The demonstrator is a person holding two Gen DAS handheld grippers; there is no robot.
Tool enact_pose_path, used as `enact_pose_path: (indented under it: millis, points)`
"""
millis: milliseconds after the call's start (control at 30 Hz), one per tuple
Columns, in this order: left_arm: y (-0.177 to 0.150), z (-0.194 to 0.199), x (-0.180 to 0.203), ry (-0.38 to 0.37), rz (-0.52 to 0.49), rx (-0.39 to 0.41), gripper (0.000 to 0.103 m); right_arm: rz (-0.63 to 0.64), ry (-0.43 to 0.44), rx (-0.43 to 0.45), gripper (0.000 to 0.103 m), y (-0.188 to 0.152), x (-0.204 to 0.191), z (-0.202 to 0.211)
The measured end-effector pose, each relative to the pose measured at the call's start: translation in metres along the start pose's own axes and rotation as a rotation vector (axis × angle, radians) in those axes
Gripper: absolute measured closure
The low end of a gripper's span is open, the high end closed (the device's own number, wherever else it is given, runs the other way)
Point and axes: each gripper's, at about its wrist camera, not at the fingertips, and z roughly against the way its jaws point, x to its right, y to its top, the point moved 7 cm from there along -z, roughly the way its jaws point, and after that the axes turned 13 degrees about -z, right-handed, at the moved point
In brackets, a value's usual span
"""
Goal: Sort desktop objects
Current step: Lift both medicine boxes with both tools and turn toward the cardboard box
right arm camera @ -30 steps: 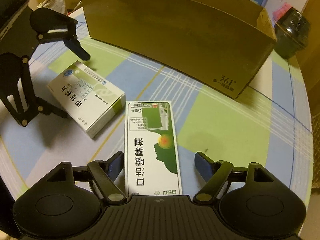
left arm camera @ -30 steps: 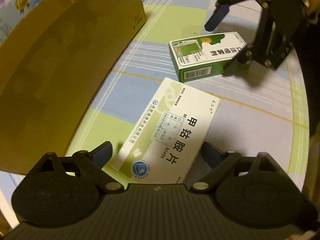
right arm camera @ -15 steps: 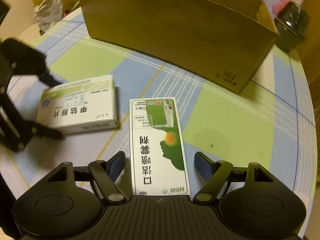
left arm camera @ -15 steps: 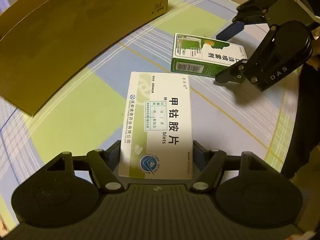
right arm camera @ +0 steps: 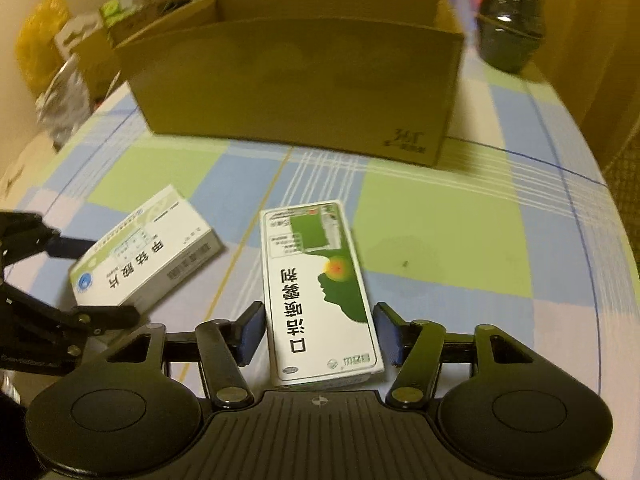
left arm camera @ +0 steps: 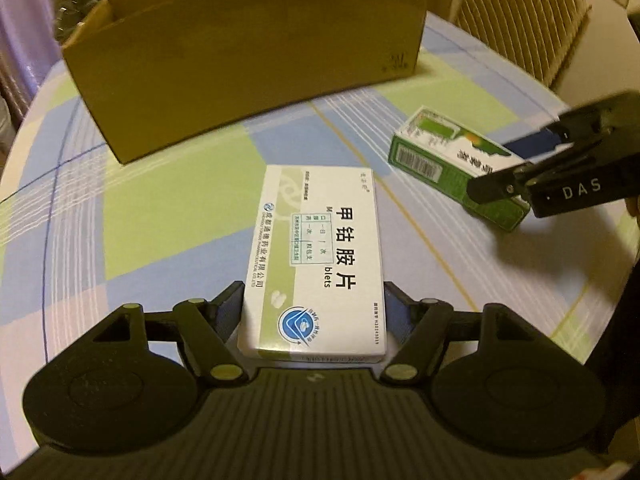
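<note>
A white medicine box (left arm camera: 320, 256) with black Chinese print sits clamped between the fingers of my left gripper (left arm camera: 314, 312), held a little off the checked tablecloth (left arm camera: 168, 208). My right gripper (right arm camera: 320, 332) is shut on a green-and-white spray box (right arm camera: 316, 280), also raised. In the right wrist view the white medicine box (right arm camera: 148, 256) hangs tilted in the left gripper (right arm camera: 96, 280) at the left. From the left wrist view the spray box (left arm camera: 452, 160) shows at the right in the right gripper (left arm camera: 508, 168). An open cardboard box (left arm camera: 248, 72) (right arm camera: 304, 92) stands behind both.
The round table (right arm camera: 440, 232) drops off at its curved edges. A black bin (right arm camera: 510, 36) stands beyond the table at the back right, a wicker panel (left arm camera: 520, 28) is off to the right, and bags and clutter (right arm camera: 60, 80) lie at the left.
Both grippers closed on their boxes and lifted them. Both views rose and swung to face the cardboard box, whose open top now shows.
</note>
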Motion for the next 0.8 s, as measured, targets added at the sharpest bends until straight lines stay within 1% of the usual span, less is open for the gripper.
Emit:
enact_pose_path:
  millis: [133,200,233,300,400,500,633,800]
  points:
    - [0.004,-0.002,-0.005,0.005,0.019,0.052,0.033,-0.038,-0.013,0.012,0.041,-0.012,0.004,0.0]
    - [0.006,-0.002,-0.004,0.013,0.02,0.068,0.032,-0.043,-0.027,0.014,0.041,-0.018,0.005,0.0]
    - [0.003,0.005,-0.003,0.016,0.019,0.072,0.032,-0.044,-0.039,0.02,0.041,-0.02,0.006,-0.001]
    - [0.005,0.002,-0.003,0.022,0.012,0.072,0.032,-0.04,-0.052,0.027,0.041,-0.021,0.008,-0.002]
    - [0.006,0.003,0.001,0.033,0.005,0.087,0.032,-0.032,-0.049,0.039,0.041,-0.021,0.008,-0.001]
    - [0.008,0.003,0.001,0.04,0.019,0.103,0.032,-0.038,-0.036,0.063,0.041,-0.02,0.008,0.0]
    - [0.007,0.001,0.004,0.045,0.037,0.106,0.031,-0.037,-0.031,0.076,0.041,-0.018,0.006,-0.001]
    - [0.004,-0.006,0.007,0.057,0.026,0.084,0.031,-0.029,-0.037,0.076,0.041,-0.017,0.005,-0.001]
